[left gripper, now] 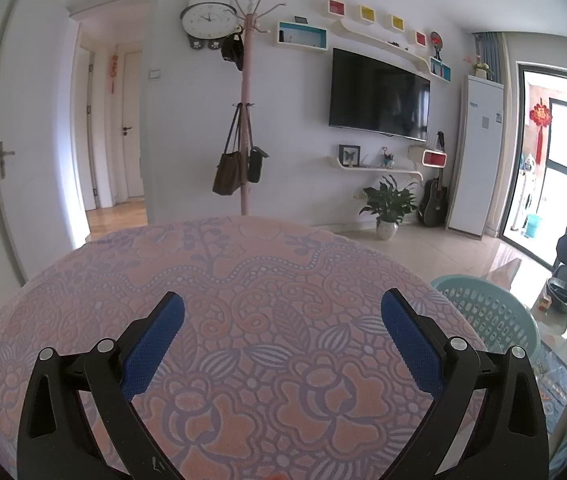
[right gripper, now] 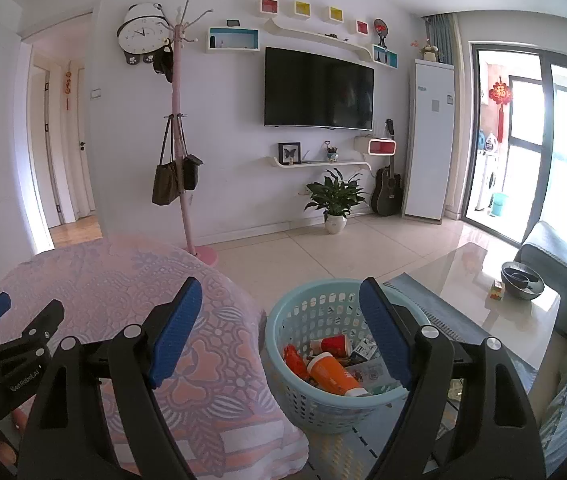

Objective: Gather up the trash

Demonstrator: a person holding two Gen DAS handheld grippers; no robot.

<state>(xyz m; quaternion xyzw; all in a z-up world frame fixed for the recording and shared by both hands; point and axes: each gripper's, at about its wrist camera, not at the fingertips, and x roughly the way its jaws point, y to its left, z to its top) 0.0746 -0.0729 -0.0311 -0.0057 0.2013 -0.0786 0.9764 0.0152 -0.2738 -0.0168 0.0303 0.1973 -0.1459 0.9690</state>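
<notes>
A light blue perforated basket (right gripper: 283, 320) stands on the floor to the right of a table with a pink patterned cloth (right gripper: 131, 280). It holds trash: an orange bottle (right gripper: 333, 372), a red paper cup (right gripper: 333, 344), an orange wrapper (right gripper: 295, 360) and a small carton (right gripper: 365, 348). My right gripper (right gripper: 281, 300) is open and empty, above the gap between table and basket. My left gripper (left gripper: 282, 308) is open and empty over the cloth (left gripper: 243, 280); it also shows in the right wrist view (right gripper: 23, 312). The basket rim shows in the left wrist view (left gripper: 483, 304).
A glass coffee table (right gripper: 463, 288) with a dark bowl (right gripper: 521, 280) and a small box (right gripper: 497, 290) stands right of the basket. A pink coat rack (right gripper: 181, 140) with bags stands behind the table. A potted plant (right gripper: 335, 200), guitar (right gripper: 387, 188) and grey sofa (right gripper: 555, 248) are farther off.
</notes>
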